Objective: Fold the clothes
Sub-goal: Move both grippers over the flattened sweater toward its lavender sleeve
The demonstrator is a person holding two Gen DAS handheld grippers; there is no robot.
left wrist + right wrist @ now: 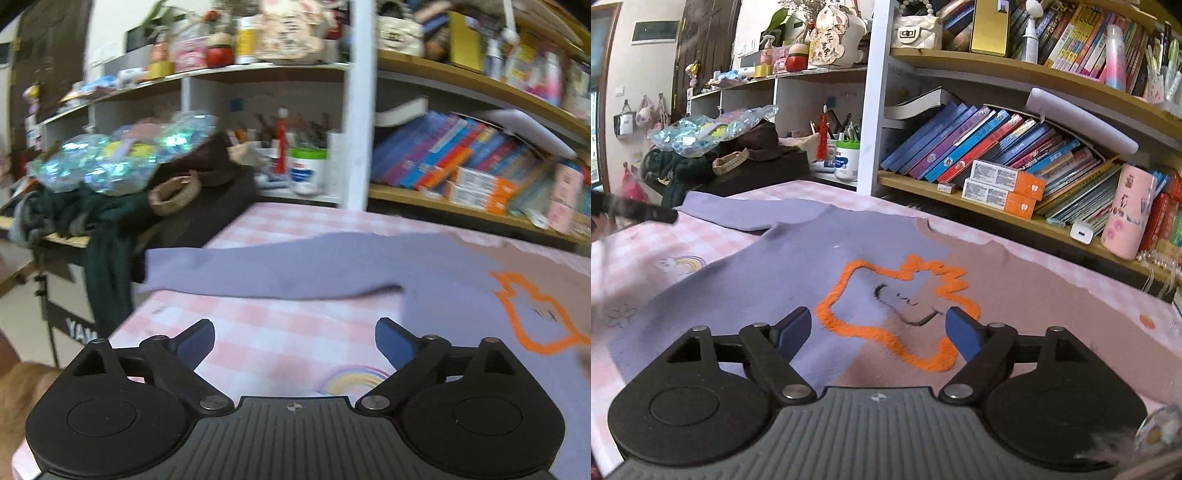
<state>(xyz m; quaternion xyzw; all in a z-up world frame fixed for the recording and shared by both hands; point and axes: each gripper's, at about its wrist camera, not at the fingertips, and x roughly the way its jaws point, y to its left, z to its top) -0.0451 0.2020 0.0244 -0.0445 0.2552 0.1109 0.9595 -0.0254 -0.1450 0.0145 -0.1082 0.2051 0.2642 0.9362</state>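
Two grippers hang over the work with nothing between their fingers: the left gripper point(294, 345) stands with its jaws spread wide above the bare checked cloth, and the right gripper point(878, 332) is likewise spread apart over the chest of the sweater point(812, 258). That garment, lilac on one half and dusty pink on the other with an orange outlined figure point(897, 306) across the seam, lies face up and flat on the desk point(258, 325), body smoothed out. Its lilac sleeve point(258, 269) is stretched straight sideways toward the desk's edge, which reads as a layout made ready for folding, the sleeve being the likely first part to bring inward. A pink-and-white gingham cover with a rainbow print point(354, 380) dresses the desk. Behind it stands a bookshelf point(997, 206) crammed with leaning books, boxes and a pen pot, and to the far left a heap of dark clothing point(110, 221) is topped by shiny plastic packets.
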